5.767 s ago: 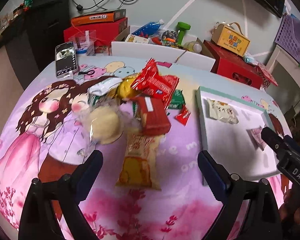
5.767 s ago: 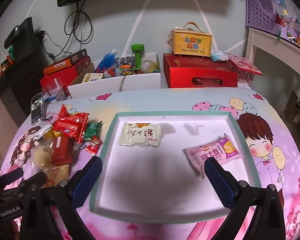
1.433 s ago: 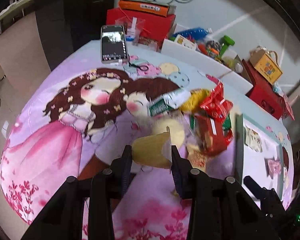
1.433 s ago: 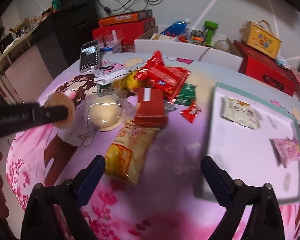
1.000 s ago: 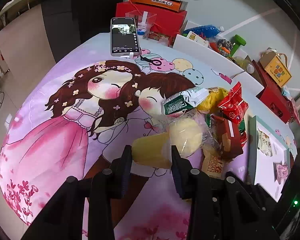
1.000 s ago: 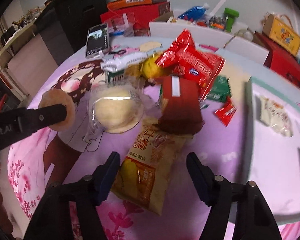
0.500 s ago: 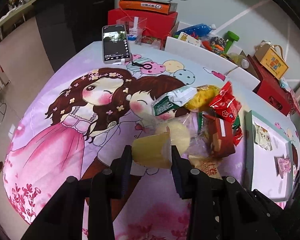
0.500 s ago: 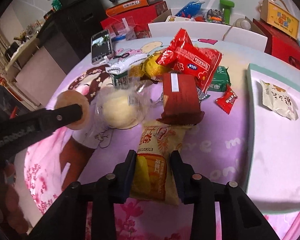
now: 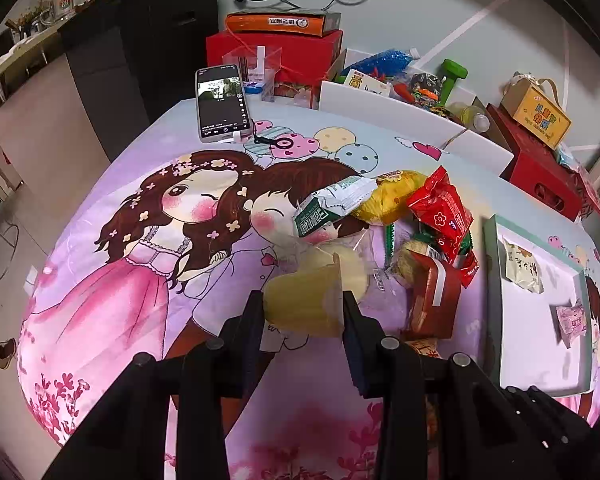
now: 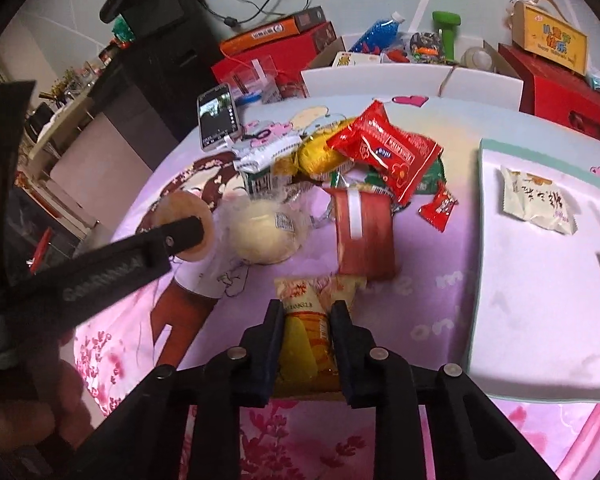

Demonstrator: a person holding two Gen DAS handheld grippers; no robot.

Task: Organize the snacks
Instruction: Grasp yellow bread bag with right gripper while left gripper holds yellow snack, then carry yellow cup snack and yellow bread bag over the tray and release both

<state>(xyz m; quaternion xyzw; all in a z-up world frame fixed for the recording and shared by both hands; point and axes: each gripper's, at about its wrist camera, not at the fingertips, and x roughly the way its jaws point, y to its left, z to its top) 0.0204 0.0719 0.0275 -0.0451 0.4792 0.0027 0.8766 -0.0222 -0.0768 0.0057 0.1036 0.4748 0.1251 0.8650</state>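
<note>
My left gripper (image 9: 302, 308) is shut on a pale yellow round cake (image 9: 300, 306) and holds it above the tablecloth; the cake also shows in the right wrist view (image 10: 186, 208). My right gripper (image 10: 306, 320) is shut on an orange-yellow snack bag (image 10: 306, 334) lying on the cloth. A snack pile lies beyond: a wrapped round bun (image 10: 266, 236), a dark red pack (image 10: 364, 236), a bright red bag (image 10: 384, 152), a yellow bag (image 10: 318, 156). The white tray (image 10: 476, 240) at right holds a cream packet (image 10: 536, 200) and a pink packet (image 9: 572, 320).
A phone (image 9: 222, 100) stands at the table's far left. Red boxes (image 9: 276, 52), a white bin (image 10: 412, 80) of odds and ends and a yellow carton (image 10: 552, 40) line the far edge. A dark cabinet (image 9: 112, 64) stands left.
My right gripper has closed on the orange-yellow bag and moved slightly forward. My left gripper still holds the round cake, shifted a little over the table.
</note>
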